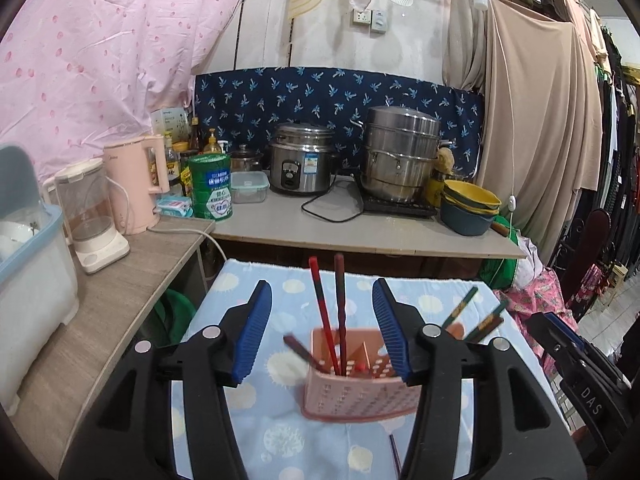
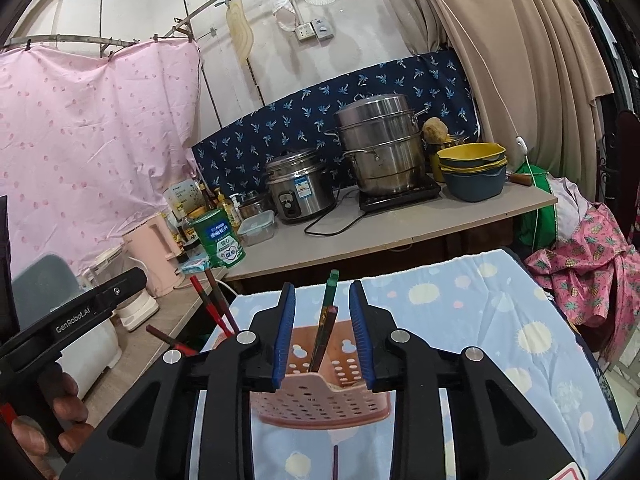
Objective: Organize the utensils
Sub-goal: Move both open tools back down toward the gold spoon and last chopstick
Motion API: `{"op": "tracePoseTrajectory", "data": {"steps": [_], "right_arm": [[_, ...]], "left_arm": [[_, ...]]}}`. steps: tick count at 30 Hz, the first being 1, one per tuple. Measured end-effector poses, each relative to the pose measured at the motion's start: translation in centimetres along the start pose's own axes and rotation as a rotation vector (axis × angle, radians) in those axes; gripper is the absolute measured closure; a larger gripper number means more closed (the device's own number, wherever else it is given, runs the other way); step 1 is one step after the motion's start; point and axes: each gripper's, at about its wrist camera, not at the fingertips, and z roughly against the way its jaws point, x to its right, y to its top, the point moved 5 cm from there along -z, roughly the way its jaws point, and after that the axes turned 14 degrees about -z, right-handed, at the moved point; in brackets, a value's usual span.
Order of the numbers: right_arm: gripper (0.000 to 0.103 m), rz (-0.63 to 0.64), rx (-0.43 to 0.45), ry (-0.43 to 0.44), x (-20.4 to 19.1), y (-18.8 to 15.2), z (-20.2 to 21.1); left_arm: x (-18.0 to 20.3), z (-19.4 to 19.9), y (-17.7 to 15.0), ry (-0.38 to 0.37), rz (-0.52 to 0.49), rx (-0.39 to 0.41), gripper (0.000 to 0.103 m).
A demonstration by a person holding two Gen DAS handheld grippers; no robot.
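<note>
The left gripper (image 1: 322,330), jaws apart and holding nothing, hangs over the pink perforated plastic holder (image 1: 352,392), where red chopsticks (image 1: 324,320) stand upright; the right gripper (image 2: 322,334) (also released) straddles green chopsticks (image 2: 326,320).

A steel rice cooker (image 1: 302,158) stands on the grey counter (image 1: 360,236) at about twelve o'clock, with a stacked steel steamer pot (image 1: 400,152) just beside it at one o'clock on a black hob. Yellow and blue bowls (image 1: 470,206) are stacked at two o'clock near a beige curtain (image 1: 540,120). At ten o'clock stand a green tin (image 1: 211,186), a pink kettle (image 1: 136,184) and a clear blender (image 1: 90,216), with a pink dotted sheet (image 1: 100,60) hanging behind them.
</note>
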Motion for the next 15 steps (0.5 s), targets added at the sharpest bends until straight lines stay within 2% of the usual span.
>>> {"op": "tracePoseTrajectory", "data": {"steps": [9, 15], "right_arm": [[0.075, 0.000, -0.098, -0.033, 2.1, -6.2, 3.5], [0.075, 0.010, -0.186, -0.094, 4.3, -11.8, 5.8]], "left_arm": [[1.0, 1.0, -7.0, -0.030, -0.017, -0.121, 0.053], [2.0, 1.8, -12.8, -0.049, -0.019, -0.226, 0.053]]}}
